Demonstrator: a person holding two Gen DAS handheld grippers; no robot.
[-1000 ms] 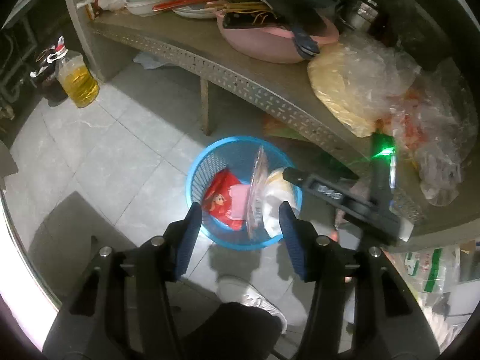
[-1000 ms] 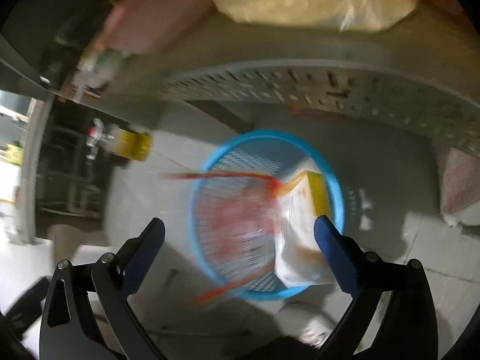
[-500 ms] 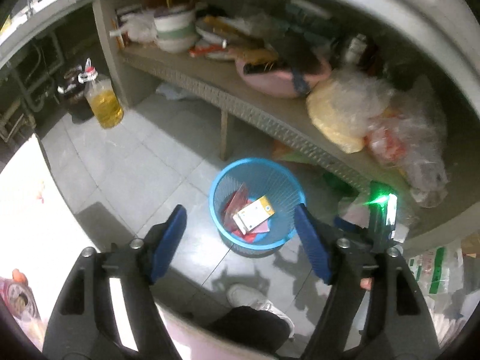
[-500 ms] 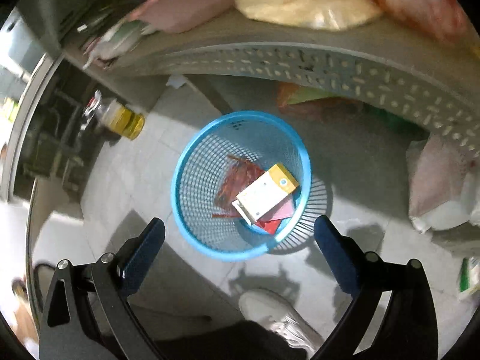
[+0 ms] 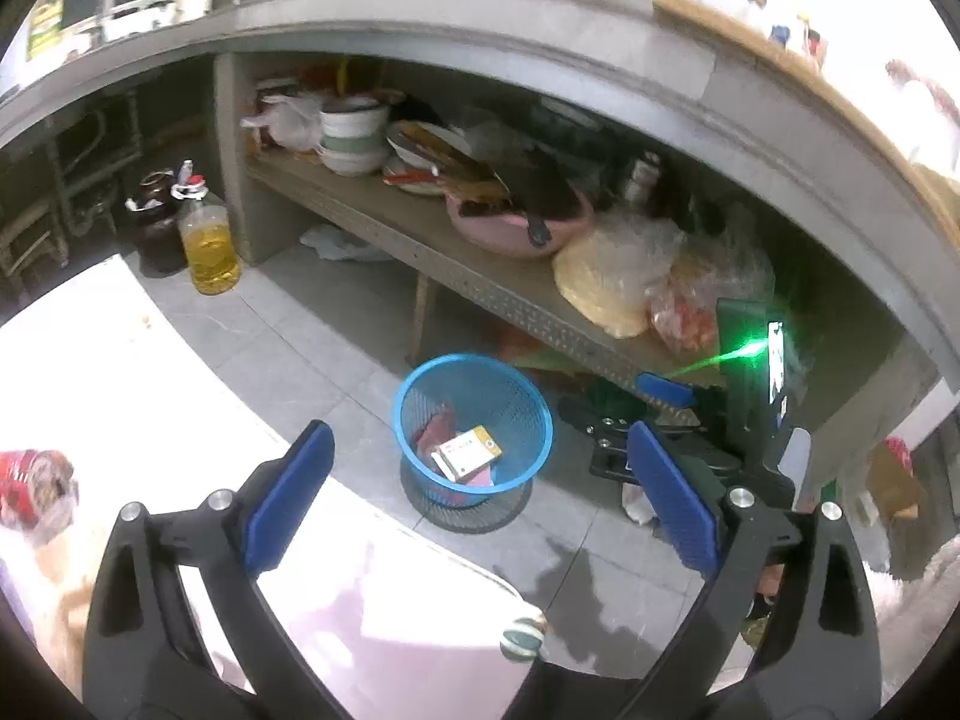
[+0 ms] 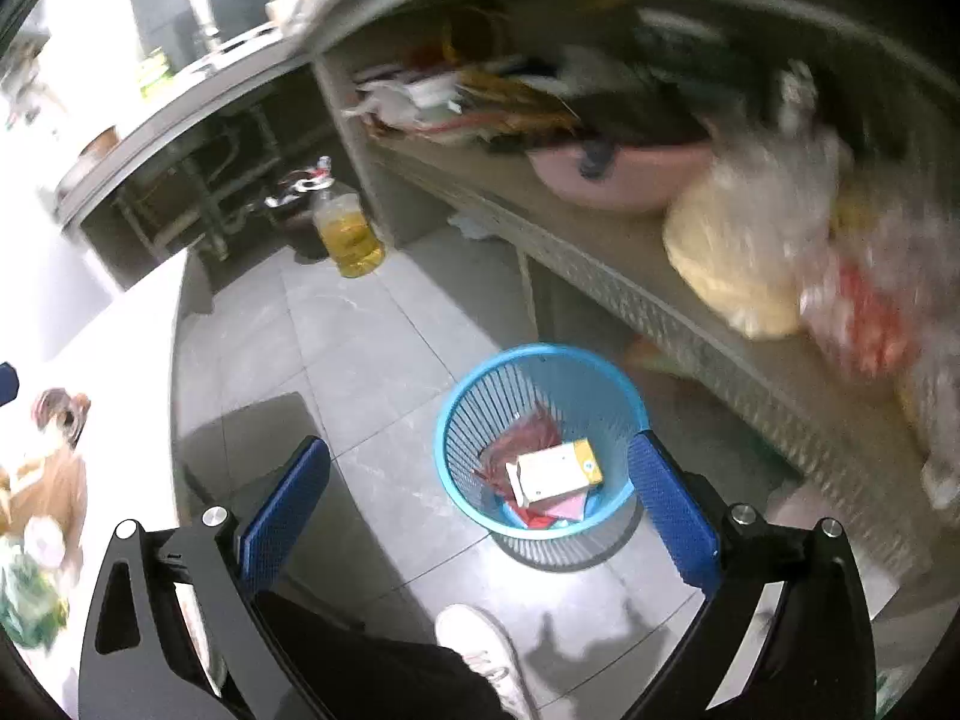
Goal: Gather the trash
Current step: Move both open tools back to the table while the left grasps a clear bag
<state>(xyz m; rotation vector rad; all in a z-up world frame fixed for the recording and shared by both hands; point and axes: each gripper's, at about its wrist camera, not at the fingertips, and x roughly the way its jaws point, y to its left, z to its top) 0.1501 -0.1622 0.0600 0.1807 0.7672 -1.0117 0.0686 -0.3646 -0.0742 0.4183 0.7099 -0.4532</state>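
A blue mesh basket stands on the grey tiled floor below a low shelf. In it lie a white and yellow carton and a red wrapper. My left gripper hangs high above the basket; its jaws are opening wide with nothing between them. My right gripper is also above the basket, open and empty. A crushed red can lies on the white table at the left.
The shelf carries a pink basin, bowls and plastic bags. A bottle of yellow oil stands on the floor. A person's white shoe is near the basket. More litter sits on the table's left edge.
The carton and red wrapper fell and settled in the basket. Both grippers rose and drew back from it, and the white table came into view. The left jaws widened.
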